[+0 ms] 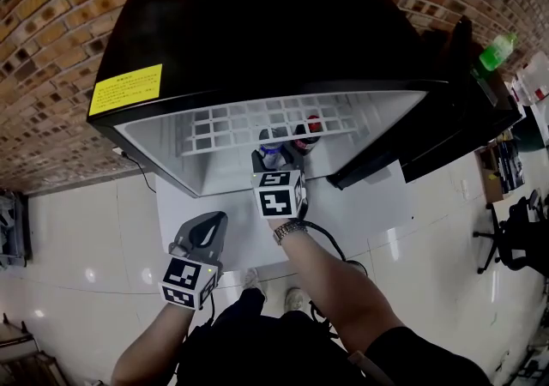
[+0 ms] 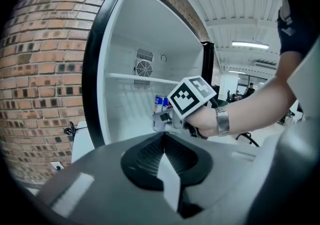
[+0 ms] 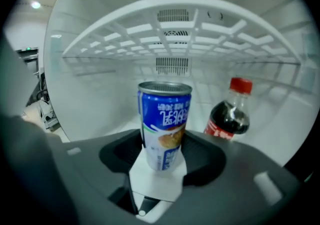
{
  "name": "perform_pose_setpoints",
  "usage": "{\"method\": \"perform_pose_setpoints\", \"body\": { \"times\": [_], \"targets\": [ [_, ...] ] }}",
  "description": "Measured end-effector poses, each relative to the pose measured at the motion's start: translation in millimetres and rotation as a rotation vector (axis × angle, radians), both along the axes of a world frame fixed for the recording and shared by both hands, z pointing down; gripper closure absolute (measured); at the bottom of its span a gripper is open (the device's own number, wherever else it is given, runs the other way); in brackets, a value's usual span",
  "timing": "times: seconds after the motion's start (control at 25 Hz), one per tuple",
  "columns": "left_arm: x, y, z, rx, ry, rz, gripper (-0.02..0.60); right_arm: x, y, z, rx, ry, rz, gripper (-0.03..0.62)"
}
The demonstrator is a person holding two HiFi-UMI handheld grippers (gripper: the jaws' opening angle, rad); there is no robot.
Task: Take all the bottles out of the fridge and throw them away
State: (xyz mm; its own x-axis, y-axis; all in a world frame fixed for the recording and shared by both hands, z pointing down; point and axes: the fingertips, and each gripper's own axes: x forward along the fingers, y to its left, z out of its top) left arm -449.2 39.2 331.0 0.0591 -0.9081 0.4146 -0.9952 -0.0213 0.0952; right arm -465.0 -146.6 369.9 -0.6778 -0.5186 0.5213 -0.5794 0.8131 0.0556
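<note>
While its door (image 1: 446, 123) hangs open to the right, fridge (image 1: 257, 24): small black unit, white inside, backed against a brick wall (image 1: 51, 33) on pale floor tiles (image 1: 69, 230). A yellow label (image 1: 125, 88) sits on the top's left corner.
Wire shelf (image 3: 175, 24): white, spans the upper interior.
Right hand-held gripper (image 3: 162, 144): reached into the fridge mouth below the shelf, jaws clamped on either side of a blue drink can (image 3: 164, 124). Its marker cube faces up in the head view.
Blue drink can: upright between the jaws, silver rim on top, print reading upside down. Its base is hidden behind the jaws, so contact with the fridge floor cannot be told.
Cola bottle (image 3: 229, 114): red cap, dark drink, red label. It stands inside the fridge, right of the can and farther back, apart from it and untouched.
Left hand-held gripper (image 2: 162, 141): jaws pressed together, empty. It is held outside the fridge, low and left of the right one, pointed at the opening.
Green bottle (image 1: 497, 51): beyond the open door, far right; what it stands on is unclear.
Wristwatch (image 1: 290, 231): metal band, on the right wrist.
</note>
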Motion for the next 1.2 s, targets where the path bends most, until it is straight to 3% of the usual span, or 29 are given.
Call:
{"method": "perform_pose_setpoints", "body": {
  "times": [0.52, 0.8, 1.2],
  "targets": [
    [77.1, -2.5, -19.8, 0.039, -0.022, 0.013, 0.578, 86.5, 49.3, -23.0, 0.011, -0.022, -0.105, 0.350],
    [146.3, -9.8, -27.1, 0.055, -0.029, 0.050, 0.578, 168.8, 69.7, -37.0, 0.037, -0.027, -0.128, 0.350],
    [258.5, -21.0, -16.2, 0.048, -0.031, 0.168, 0.578, 302.4, 91.2, -29.5, 0.036, 0.002, -0.079, 0.350]
  ]
}}
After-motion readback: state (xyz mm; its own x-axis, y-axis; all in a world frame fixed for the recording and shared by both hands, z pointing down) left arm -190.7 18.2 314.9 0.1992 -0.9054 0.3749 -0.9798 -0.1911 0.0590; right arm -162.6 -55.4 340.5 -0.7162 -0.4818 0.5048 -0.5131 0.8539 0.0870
